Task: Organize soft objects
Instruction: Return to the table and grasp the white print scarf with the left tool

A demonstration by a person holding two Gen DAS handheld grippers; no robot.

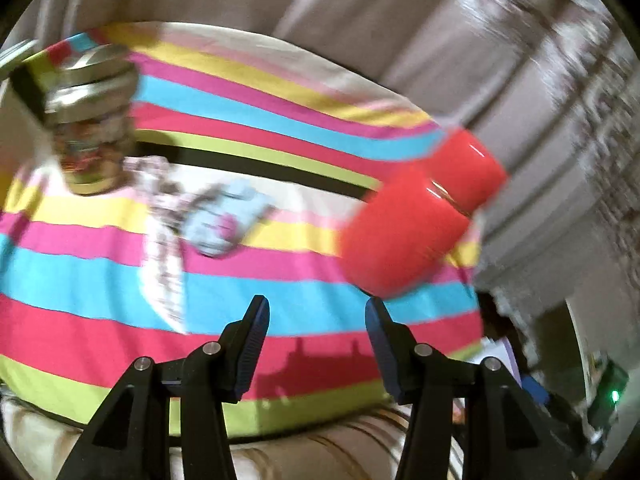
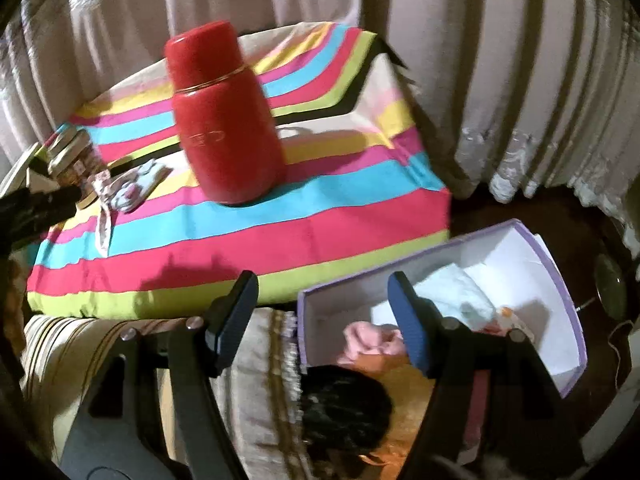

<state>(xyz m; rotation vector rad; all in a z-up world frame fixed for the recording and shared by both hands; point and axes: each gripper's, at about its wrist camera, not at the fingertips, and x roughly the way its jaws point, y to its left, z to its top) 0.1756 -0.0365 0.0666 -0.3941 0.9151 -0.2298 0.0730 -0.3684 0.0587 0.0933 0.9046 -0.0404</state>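
A striped cloth (image 1: 280, 240) covers a raised surface. On it lies a small light-blue soft item (image 1: 224, 220) with a patterned ribbon (image 1: 168, 264) trailing from it; both also show at the left in the right wrist view, the item (image 2: 136, 186) and the ribbon (image 2: 102, 228). My left gripper (image 1: 316, 320) hangs open over the cloth's near part, nothing between its fingers. My right gripper (image 2: 322, 292) is open over the near edge of the cloth and a lilac box (image 2: 560, 280). The box holds a pink soft piece (image 2: 368, 344), a pale-blue one (image 2: 460, 292) and an orange one (image 2: 404, 376).
A red flask (image 2: 224, 120) stands on the cloth, blurred at the right in the left wrist view (image 1: 412, 224). A jar with a metal lid (image 1: 88, 120) stands at the cloth's left. Curtains (image 2: 480, 60) hang behind. A beige striped cushion (image 2: 80, 344) lies below the cloth.
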